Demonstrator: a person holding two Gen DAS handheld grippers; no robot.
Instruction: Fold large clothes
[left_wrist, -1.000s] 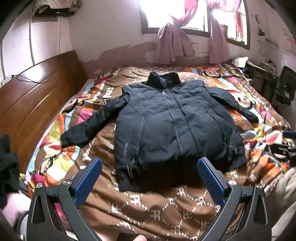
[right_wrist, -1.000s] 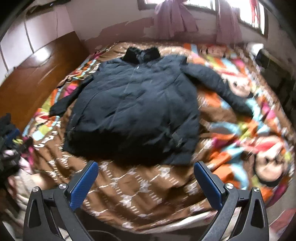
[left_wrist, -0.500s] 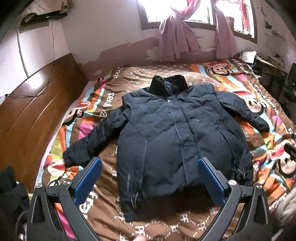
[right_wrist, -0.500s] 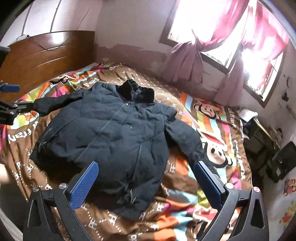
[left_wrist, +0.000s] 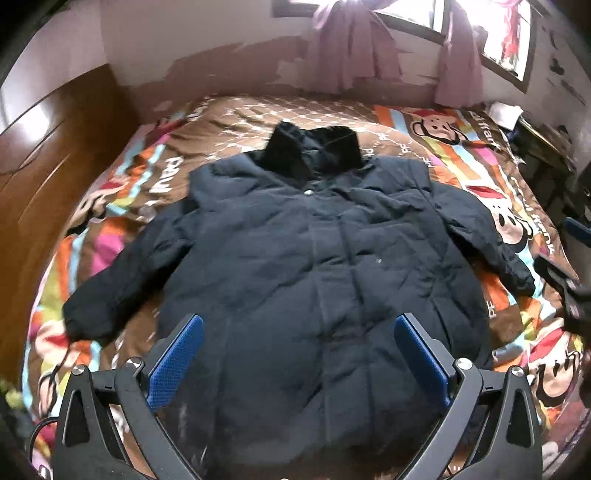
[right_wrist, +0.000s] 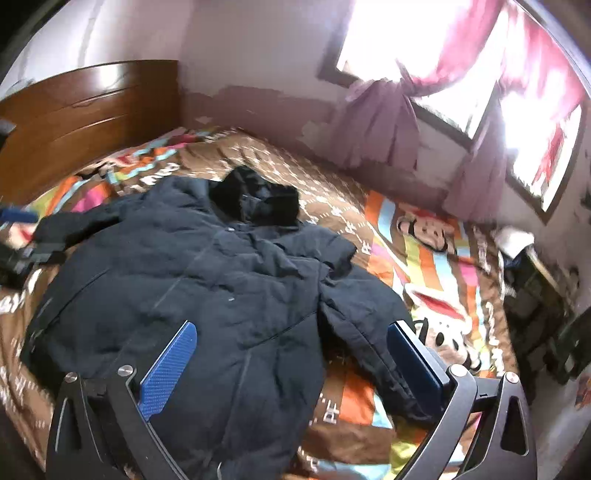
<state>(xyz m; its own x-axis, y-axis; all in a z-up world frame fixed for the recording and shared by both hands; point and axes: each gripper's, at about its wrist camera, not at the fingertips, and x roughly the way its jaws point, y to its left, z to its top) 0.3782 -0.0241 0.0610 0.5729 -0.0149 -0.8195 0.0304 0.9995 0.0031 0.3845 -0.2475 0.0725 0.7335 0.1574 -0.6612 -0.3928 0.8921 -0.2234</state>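
A dark navy padded jacket (left_wrist: 317, 258) lies front up and spread flat on the bed, collar toward the far wall, both sleeves out to the sides. My left gripper (left_wrist: 295, 347) hovers open over its lower hem with nothing between the blue pads. In the right wrist view the jacket (right_wrist: 207, 295) fills the left and centre, and its right sleeve (right_wrist: 373, 343) runs down toward me. My right gripper (right_wrist: 288, 358) stands open above that sleeve and the jacket's right side. The other gripper shows at each view's edge: the right gripper (left_wrist: 569, 280), the left gripper (right_wrist: 18, 236).
The bed carries a brown and striped cartoon-monkey cover (left_wrist: 443, 136). A wooden headboard (left_wrist: 48, 155) runs along the left. Pink curtains (right_wrist: 384, 125) hang at the window on the far wall. Dark clutter and furniture (right_wrist: 535, 295) stand beside the bed on the right.
Both grippers have moved in over the jacket. The left one dropped closer to the hem; the right one swung round to the jacket's right side, above the sleeve. Both stayed open.
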